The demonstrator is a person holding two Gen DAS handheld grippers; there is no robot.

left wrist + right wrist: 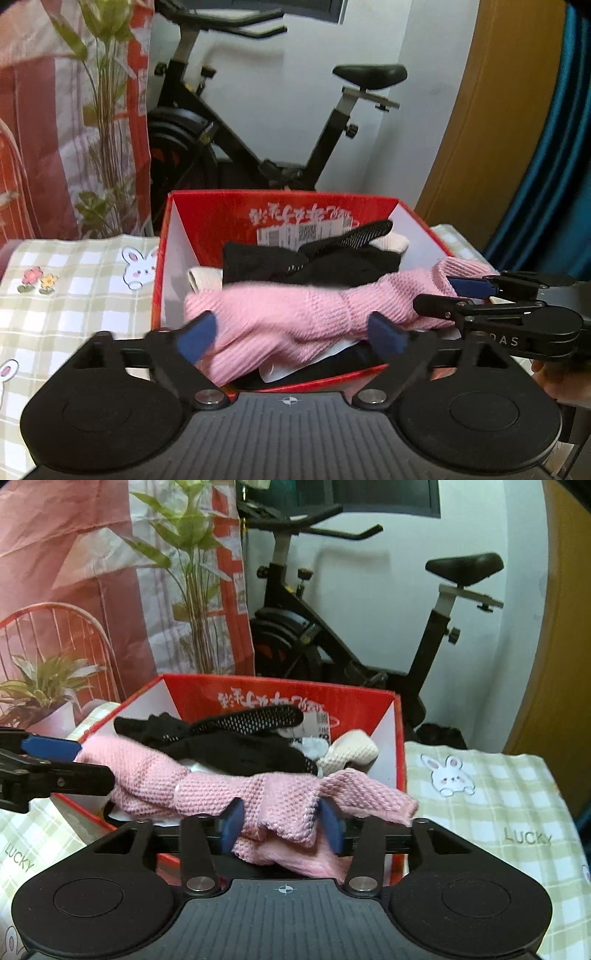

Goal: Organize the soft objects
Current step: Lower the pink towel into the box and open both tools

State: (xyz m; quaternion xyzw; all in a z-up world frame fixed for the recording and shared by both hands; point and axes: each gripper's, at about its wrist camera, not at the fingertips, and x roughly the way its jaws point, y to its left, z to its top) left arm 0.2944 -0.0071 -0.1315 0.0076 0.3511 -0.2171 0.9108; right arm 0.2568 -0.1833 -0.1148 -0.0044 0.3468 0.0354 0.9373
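Note:
A long pink knitted piece (295, 306) lies across the top of an open red cardboard box (280, 206), over black items (314, 262) and cream items (391, 242). My left gripper (291, 338) stands wide open at the box's near edge, its blue pads on either side of the pink knit and not squeezing it. In the right wrist view my right gripper (281, 824) is partly open. The bunched end of the pink knit (207, 786) lies loosely between its pads. Each gripper also shows from the side in the other's view, the right gripper (436, 295) and the left gripper (94, 764).
The box (258, 690) sits on a green plaid cloth with rabbit prints (74, 280), which extends both sides (480, 812). Behind stands a black exercise bike (258, 147), a printed backdrop with plants (74, 110) at left, and a wooden door (491, 147) and blue curtain at right.

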